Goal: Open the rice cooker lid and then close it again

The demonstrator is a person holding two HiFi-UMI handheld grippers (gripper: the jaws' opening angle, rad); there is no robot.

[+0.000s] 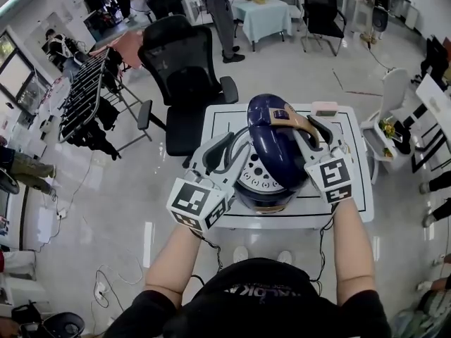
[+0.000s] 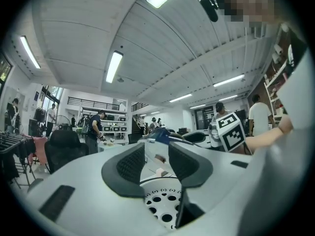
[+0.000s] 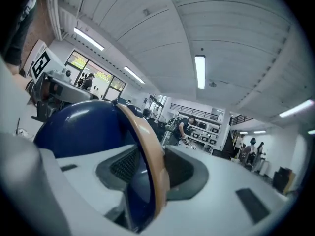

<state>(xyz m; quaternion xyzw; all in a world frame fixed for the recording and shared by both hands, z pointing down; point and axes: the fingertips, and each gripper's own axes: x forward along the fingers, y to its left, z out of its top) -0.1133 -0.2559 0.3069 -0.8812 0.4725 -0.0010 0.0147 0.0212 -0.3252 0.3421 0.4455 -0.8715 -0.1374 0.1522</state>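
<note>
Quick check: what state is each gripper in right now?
Left gripper: open, nothing between its jaws.
Right gripper: closed on the edge of the raised rice cooker lid.

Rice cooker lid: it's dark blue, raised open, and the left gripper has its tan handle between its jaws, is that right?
Not quite. The right gripper has the tan handle between its jaws, as the right gripper view shows. The left gripper has nothing between its jaws. The lid is dark blue and raised open.
</note>
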